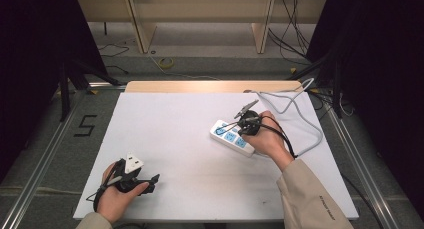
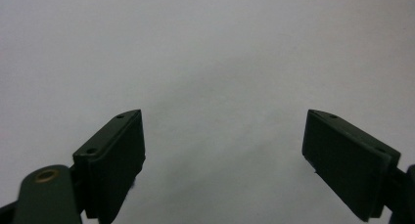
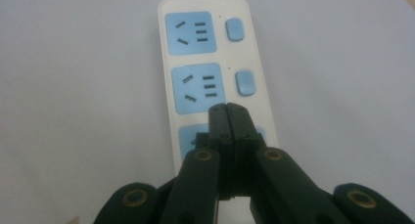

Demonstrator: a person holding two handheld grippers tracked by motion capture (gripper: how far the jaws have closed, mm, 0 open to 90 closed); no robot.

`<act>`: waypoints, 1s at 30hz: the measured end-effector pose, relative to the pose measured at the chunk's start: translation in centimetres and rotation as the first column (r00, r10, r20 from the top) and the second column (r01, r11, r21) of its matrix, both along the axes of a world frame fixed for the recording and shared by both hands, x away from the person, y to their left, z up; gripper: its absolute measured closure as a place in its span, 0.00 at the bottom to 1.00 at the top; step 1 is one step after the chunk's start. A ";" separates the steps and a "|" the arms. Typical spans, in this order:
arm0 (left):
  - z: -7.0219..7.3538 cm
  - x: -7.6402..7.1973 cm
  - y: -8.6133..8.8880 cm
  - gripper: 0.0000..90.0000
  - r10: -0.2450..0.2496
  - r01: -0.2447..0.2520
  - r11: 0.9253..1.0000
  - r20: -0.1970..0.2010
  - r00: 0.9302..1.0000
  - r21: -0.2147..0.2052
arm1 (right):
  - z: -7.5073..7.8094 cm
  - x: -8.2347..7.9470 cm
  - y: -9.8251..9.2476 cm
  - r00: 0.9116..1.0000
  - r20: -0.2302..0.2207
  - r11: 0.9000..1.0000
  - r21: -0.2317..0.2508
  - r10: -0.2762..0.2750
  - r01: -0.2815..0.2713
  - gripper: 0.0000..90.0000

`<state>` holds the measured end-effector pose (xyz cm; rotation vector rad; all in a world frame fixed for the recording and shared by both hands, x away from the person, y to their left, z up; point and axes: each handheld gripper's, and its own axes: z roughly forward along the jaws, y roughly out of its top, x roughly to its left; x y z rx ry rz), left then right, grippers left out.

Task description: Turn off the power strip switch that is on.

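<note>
overhead, white table (image 1: 190,139) bears power strip (image 1: 231,137); grey floor (image 1: 210,66) beyond.

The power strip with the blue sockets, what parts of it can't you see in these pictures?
- Power strip, right gripper view: the shut right gripper covers much of the nearest socket, and any switch beside it is hidden.
- High view: the right hand and right gripper cover the strip's near end, so where the white cable joins is hidden.
- Both views: socket markings are too small to read.
</note>
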<state>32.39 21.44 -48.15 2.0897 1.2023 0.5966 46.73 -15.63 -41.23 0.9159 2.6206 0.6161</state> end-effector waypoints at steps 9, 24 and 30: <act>0.0 0.0 0.0 0.18 -0.002 0.002 1.000 -0.001 1.000 0.000 | 0.0 0.2 0.6 1.000 0.002 1.000 -0.001 -0.001 0.001 1.00; 0.1 0.0 0.0 0.18 -0.002 0.002 1.000 0.002 1.000 -0.003 | 0.3 0.8 1.3 1.000 0.003 1.000 -0.002 0.000 0.000 1.00; 0.1 0.0 -0.1 0.18 -0.001 0.001 1.000 0.004 1.000 -0.002 | 0.3 1.0 1.7 1.000 0.004 1.000 -0.007 0.002 -0.002 1.00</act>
